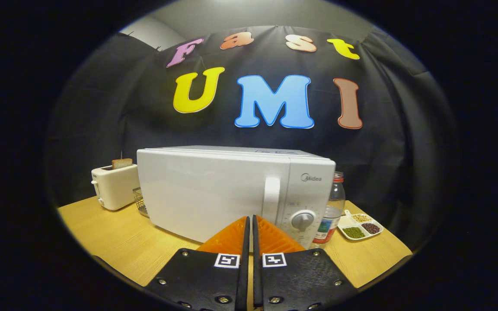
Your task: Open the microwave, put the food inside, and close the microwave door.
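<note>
A white microwave (214, 190) stands on the wooden table (115, 242) with its door closed. Its vertical door handle (271, 195) sits beside the control panel, which has a round dial (303, 220). My gripper (249, 219) is shut with nothing between its fingers; the fingertips meet in front of the lower door, just left of and below the handle. I cannot tell whether the tips touch the door. A white divided dish of beans and grains (359, 226) lies on the table to the right of the microwave.
A white toaster (115, 185) with a slice of bread (122, 163) in it stands left of the microwave, with a wire basket (141, 201) between them. A plastic bottle with a red cap (332, 207) stands right against the microwave's right side. The black cloth wall hangs behind.
</note>
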Tool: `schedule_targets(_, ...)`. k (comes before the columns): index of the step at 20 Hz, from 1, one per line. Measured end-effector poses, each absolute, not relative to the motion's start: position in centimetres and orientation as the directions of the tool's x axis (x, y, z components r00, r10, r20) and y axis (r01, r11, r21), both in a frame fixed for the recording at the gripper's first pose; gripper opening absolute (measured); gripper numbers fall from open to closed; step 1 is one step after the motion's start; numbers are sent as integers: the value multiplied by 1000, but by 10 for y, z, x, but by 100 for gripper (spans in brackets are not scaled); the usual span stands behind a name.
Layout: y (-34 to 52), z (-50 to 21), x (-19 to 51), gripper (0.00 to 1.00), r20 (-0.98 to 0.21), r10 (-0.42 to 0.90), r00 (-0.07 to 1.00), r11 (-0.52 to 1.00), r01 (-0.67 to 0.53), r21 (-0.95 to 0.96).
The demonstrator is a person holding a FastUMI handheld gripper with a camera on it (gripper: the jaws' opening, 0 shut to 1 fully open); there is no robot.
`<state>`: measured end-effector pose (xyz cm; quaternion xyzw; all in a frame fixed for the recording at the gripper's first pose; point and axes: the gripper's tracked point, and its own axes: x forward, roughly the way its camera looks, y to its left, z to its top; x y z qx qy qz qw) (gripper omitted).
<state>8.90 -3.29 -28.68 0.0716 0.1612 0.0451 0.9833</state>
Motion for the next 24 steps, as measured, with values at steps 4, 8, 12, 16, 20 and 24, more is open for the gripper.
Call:
schedule_targets(4, -60, -278, 49, 55, -293, 205, 934, 967, -147, 210)
schedule_targets(8, -104, -288, 21, 83, -290, 172, 941, 982, -139, 130)
schedule_targets(12, -143, -287, 2, 97, -266, 112, 957, 990, -85, 110)
schedule_targets(16, -165, -290, -4, 97, -295, 74, 953, 981, -17, 192)
schedule_targets(20, -176, -225, -2, 97, -298, -91, 950, 957, 166, 237)
schedule_targets(24, -128, -143, -11, 97, -259, -45, 965, 929, 135, 343)
